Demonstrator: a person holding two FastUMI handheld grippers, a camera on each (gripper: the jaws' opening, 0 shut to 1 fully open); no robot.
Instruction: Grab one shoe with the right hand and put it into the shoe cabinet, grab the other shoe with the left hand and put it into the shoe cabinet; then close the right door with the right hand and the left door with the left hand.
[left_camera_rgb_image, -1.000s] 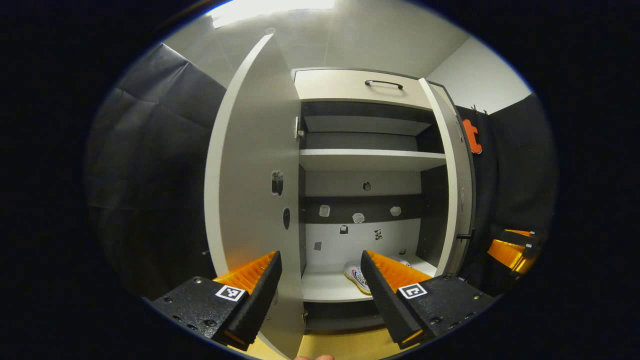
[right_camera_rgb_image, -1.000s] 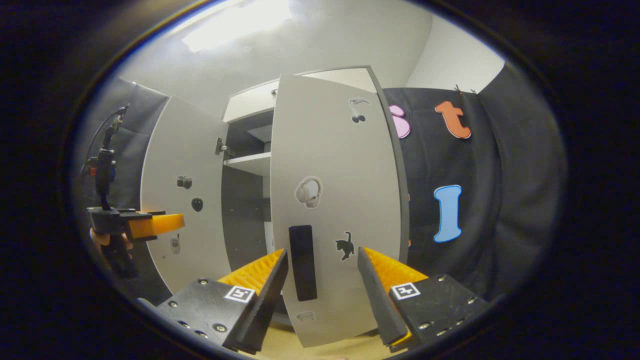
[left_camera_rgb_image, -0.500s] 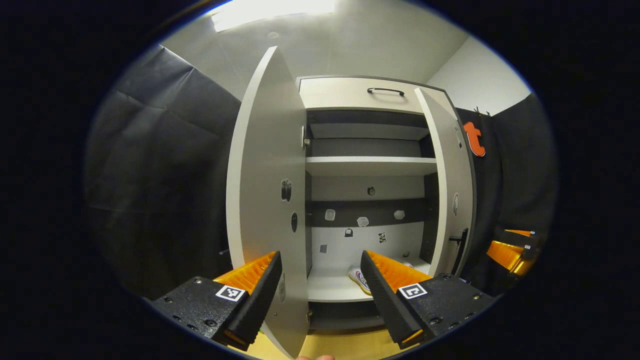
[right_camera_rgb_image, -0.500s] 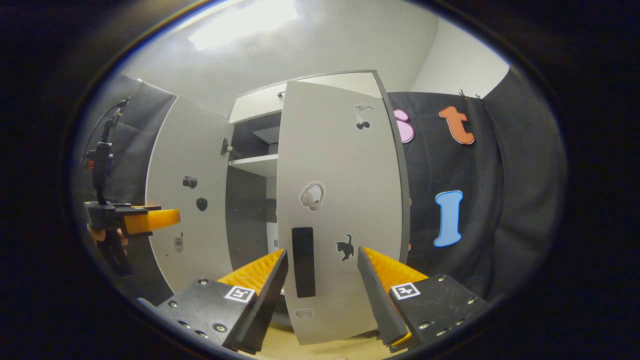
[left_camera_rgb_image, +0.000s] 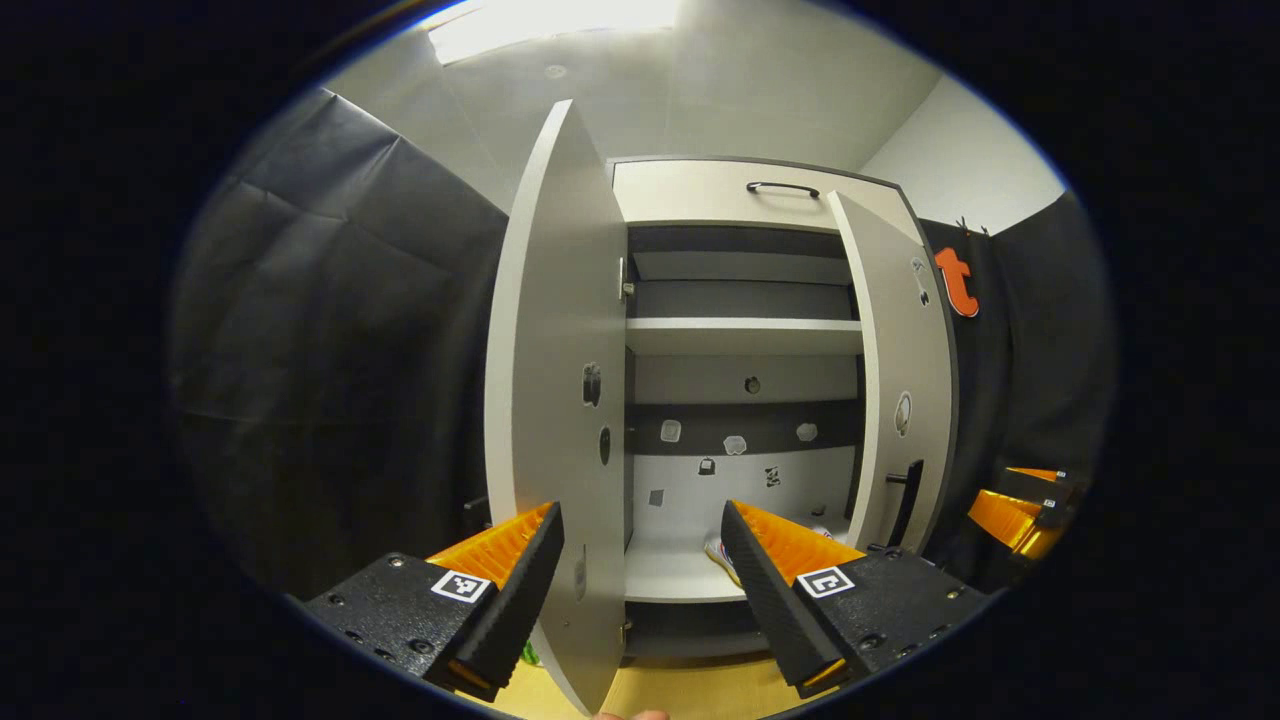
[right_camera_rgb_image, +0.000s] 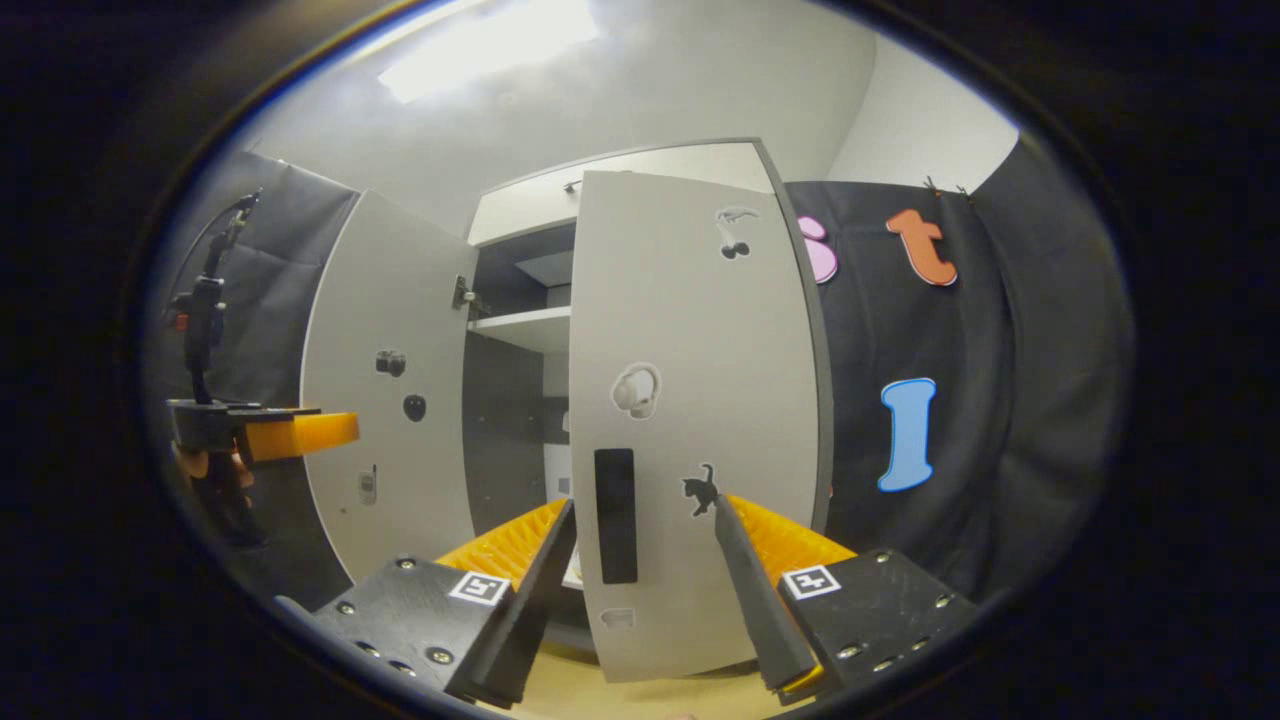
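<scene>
A: What has changed over the last second?

B: The right door (right_camera_rgb_image: 700, 420) has swung further toward shut; in the right gripper view it now faces the camera more squarely, and less of the cabinet (left_camera_rgb_image: 740, 190) interior shows past its edge. In the left gripper view the gap between the two doors is narrower too.

A: So the shoes are done?

B: It looks so. One shoe (left_camera_rgb_image: 722, 555) lies on the low shelf (left_camera_rgb_image: 670, 575), half hidden behind the left gripper's own finger (I can't make out the second one clearly). I judge the task is into the door-closing step, right door first.

A: Where is the door relative to the right gripper (right_camera_rgb_image: 645, 600)?

B: Right ahead of it and near. The door's dark handle (right_camera_rgb_image: 615, 515) sits between the two fingers in the picture, closer to the left one. The fingers are spread wide and hold nothing; whether one touches the door, I can't tell.

A: And the left gripper (left_camera_rgb_image: 640, 600)?

B: Also spread wide, empty, pointed at the opening. The left door (left_camera_rgb_image: 560, 400) stands wide open, its edge between the fingers, and hasn't been pushed yet. The right gripper shows at the far right of that view.
</scene>
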